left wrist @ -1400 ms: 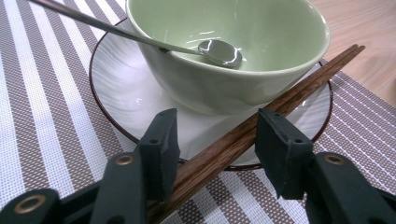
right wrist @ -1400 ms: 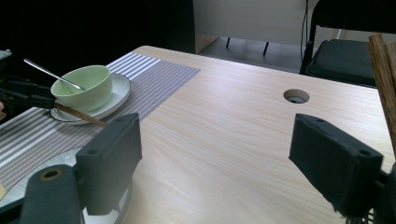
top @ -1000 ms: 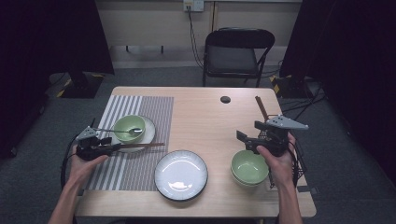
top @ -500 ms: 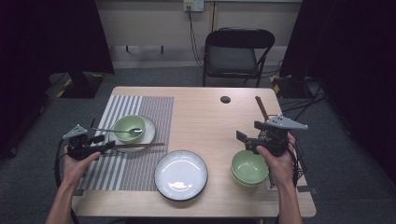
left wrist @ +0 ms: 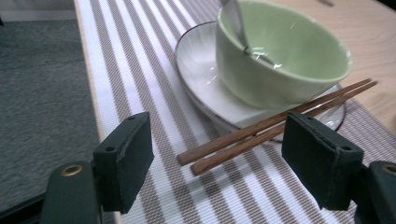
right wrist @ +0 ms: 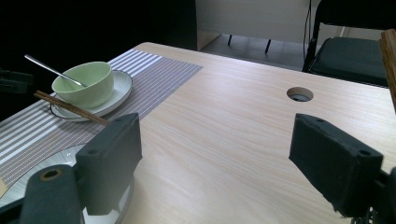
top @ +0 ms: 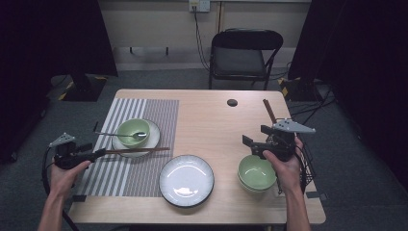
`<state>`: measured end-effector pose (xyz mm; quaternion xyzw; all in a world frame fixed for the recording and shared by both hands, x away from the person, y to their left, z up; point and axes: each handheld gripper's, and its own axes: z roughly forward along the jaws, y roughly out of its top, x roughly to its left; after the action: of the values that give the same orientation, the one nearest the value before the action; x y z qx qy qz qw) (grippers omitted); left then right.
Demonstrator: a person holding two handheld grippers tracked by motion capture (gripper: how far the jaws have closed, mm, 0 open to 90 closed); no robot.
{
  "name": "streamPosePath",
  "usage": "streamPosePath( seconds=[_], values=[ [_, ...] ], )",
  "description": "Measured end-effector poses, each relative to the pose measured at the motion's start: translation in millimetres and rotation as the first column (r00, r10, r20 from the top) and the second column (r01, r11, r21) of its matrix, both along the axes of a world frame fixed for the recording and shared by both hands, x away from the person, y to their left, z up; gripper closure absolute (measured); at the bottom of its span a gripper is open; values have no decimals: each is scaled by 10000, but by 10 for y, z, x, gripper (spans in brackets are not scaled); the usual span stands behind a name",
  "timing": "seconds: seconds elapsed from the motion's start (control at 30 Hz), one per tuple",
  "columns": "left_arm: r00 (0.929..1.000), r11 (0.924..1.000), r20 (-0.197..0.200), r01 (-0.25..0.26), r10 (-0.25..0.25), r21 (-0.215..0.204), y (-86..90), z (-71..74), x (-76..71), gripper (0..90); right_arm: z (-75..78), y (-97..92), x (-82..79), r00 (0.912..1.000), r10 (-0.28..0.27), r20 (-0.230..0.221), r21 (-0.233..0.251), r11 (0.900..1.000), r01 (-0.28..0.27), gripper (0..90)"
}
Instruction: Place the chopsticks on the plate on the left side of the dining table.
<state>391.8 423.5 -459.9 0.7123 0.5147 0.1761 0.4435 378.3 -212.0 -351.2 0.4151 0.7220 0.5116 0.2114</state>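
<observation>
Chopsticks [left wrist: 271,128] laid across the saucer [left wrist: 205,70] rim, released. Left gripper [left wrist: 224,158] jaws have just been opening, nothing pressed; right gripper [right wrist: 229,163] open, empty. Chopsticks could be rolled off if clipped on retreat.

A pair of brown wooden chopsticks [left wrist: 275,125] lies side by side, flat, its far part resting on the rim of a white saucer [left wrist: 201,65], its near ends on the striped mat between the left tool [left wrist: 224,172]'s parted, untouching jaws, which have just been opening.
</observation>
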Motion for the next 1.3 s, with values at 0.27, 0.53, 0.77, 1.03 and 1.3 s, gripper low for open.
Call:
streamPosePath(
  seconds=[0.27,0.53,0.77,1.03,1.3],
  values=[
    [9987,9983,-454,247,-223,531,-33,-76,39,250,5,-8,-9,10000,-2,-3,25,10000,2,163],
    [9976,9974,-615,350,-310,638,-68,-159,45,264,12,-17,-16,10000,-3,40,27,10000,3,162],
    [9971,9950,-593,534,-485,842,-142,-164,57,266,14,-22,-17,10000,-25,39,24,10000,25,162],
    [9963,9932,-588,685,-632,944,-191,-176,67,268,18,-37,-20,10000,-66,65,56,10000,66,162],
    [9962,9916,-530,750,-697,1051,-203,-174,64,273,14,-30,-16,10000,-24,50,22,10000,24,162]
  ],
)
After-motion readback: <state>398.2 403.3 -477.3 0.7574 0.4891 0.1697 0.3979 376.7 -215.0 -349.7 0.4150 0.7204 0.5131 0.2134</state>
